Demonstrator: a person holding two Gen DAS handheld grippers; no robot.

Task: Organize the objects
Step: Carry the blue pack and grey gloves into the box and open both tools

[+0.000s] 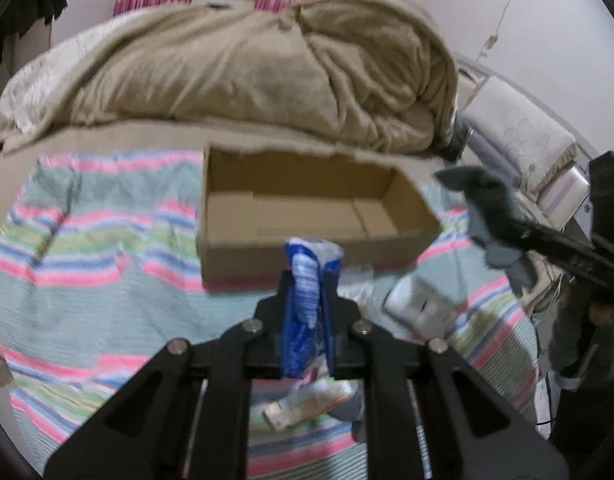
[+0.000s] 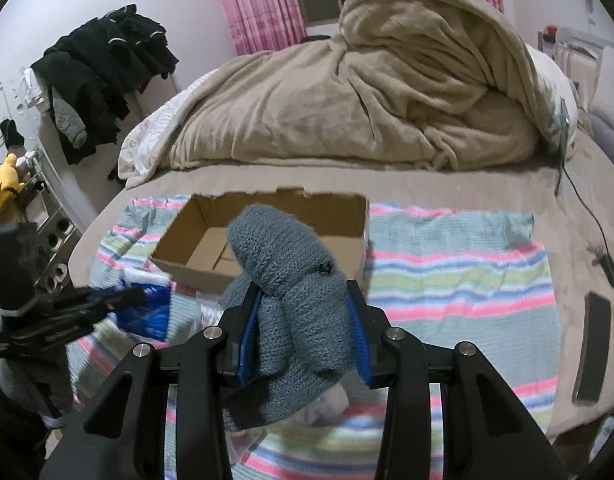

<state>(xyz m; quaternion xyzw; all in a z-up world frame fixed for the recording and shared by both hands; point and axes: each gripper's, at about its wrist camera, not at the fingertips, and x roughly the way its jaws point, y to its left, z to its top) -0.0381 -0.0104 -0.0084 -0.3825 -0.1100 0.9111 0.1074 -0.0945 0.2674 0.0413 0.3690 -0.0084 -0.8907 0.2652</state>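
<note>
An open, empty cardboard box [image 1: 307, 208] sits on a striped blanket on the bed; it also shows in the right wrist view [image 2: 339, 216]. My left gripper [image 1: 309, 280] is shut on a blue and white packet [image 1: 307, 296], held just in front of the box's near wall. My right gripper [image 2: 303, 312] is shut on a grey knitted plush toy [image 2: 287, 272], held above the blanket in front of the box. The toy [image 1: 487, 208] and right gripper [image 1: 507, 226] also show in the left wrist view, right of the box. The left gripper [image 2: 137, 298] shows with the packet [image 2: 151, 312] in the right wrist view.
Loose packets lie on the striped blanket [image 1: 87, 248]: a white one [image 1: 419, 308] right of the box and one [image 1: 307, 400] under my left gripper. A bunched beige duvet [image 2: 367, 92] fills the far bed. A black phone [image 2: 595, 340] and cable [image 2: 587, 208] lie at the right.
</note>
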